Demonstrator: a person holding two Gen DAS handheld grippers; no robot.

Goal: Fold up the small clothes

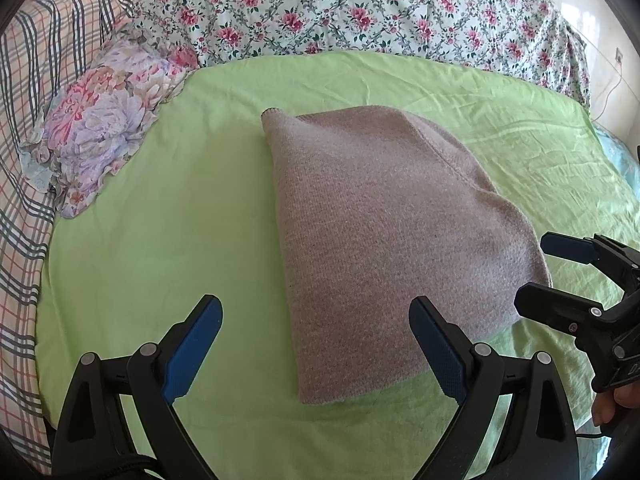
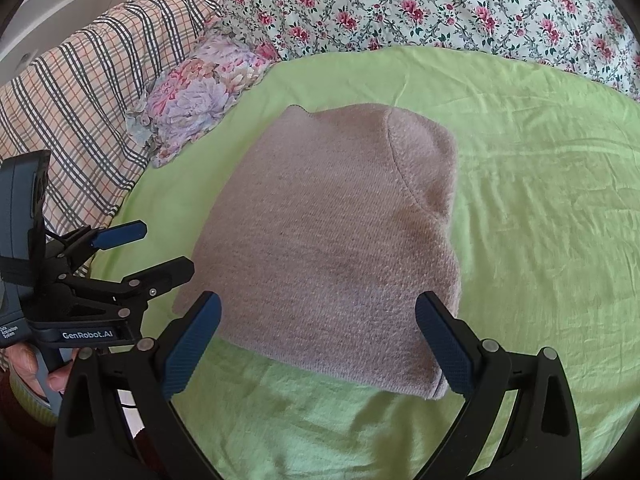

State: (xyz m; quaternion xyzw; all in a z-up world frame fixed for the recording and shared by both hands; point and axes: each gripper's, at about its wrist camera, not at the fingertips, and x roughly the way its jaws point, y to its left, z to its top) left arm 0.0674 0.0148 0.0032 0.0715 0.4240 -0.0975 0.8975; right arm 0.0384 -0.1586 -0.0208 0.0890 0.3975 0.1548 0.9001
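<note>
A mauve-grey knitted garment (image 1: 384, 232) lies folded into a compact stack on the light green sheet (image 1: 160, 240); it also shows in the right wrist view (image 2: 332, 240). My left gripper (image 1: 316, 316) is open and empty, just above the garment's near left corner; it shows from the side in the right wrist view (image 2: 168, 248). My right gripper (image 2: 318, 312) is open and empty, over the garment's near edge; it shows at the right of the left wrist view (image 1: 532, 268), beside the garment's right edge.
A floral pillow (image 1: 108, 120) lies at the sheet's left. A rose-print quilt (image 1: 360, 8) is bunched along the far side. A plaid blanket (image 1: 24, 120) lies further left. The green sheet (image 2: 540, 240) stretches to the right of the garment.
</note>
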